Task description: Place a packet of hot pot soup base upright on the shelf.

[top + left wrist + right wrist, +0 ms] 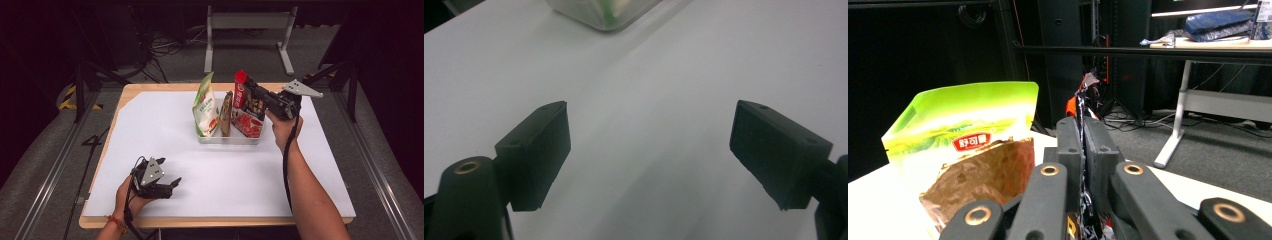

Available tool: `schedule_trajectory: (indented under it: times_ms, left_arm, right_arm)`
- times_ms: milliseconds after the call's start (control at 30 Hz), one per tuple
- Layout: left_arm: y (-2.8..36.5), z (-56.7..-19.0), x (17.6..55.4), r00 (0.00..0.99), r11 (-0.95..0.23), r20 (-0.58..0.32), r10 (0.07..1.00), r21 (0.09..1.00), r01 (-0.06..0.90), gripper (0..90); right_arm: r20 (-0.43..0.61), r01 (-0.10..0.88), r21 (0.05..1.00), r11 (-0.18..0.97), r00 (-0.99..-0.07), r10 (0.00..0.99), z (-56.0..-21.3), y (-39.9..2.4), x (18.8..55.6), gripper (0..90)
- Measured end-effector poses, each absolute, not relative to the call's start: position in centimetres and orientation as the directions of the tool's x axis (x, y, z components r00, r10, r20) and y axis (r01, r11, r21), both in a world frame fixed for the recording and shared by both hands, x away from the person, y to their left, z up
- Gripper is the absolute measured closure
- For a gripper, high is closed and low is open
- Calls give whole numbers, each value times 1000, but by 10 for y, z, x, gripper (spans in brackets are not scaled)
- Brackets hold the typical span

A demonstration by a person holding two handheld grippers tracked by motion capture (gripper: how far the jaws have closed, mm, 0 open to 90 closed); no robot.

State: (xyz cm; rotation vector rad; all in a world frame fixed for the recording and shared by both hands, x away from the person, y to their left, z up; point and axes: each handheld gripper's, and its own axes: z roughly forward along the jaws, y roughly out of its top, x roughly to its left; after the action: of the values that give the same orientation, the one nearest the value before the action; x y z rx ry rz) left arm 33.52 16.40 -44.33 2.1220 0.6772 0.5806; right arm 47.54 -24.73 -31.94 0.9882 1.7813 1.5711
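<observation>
Sitting pinched in the right claw (1083,150): red packet (248,103).

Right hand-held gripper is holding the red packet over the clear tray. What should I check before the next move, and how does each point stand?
1. Right hand-held gripper clamped on the red packet: ok, jaws pinch its edge.
2. Packet over the clear tray: ok, its lower end sits at the tray's right end.
3. Packet resting on the tray floor: cannot tell.
4. Green pouch and brown pouch upright in the tray: ok.
5. Left hand-held gripper out of the way: ok, open over the white table cover, holding nothing.
</observation>
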Motion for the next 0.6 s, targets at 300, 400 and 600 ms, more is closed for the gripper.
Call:
schedule_trajectory:
  times_ms: [300, 400, 600]
  left_arm:
    - [164, -443, 335, 750, -530, 173, 638, 806, 265, 174]
    - [164, -444, 335, 750, -528, 171, 639, 806, 267, 174]
    - [163, -443, 335, 749, -529, 174, 639, 806, 265, 174]
  right_arm:
    - [38, 156, 986, 64, -576, 817, -323, -250, 470, 865]
    - [30, 154, 985, 73, -577, 816, -325, -250, 469, 860]
    - [26, 156, 985, 78, -575, 817, -327, -254, 464, 860]
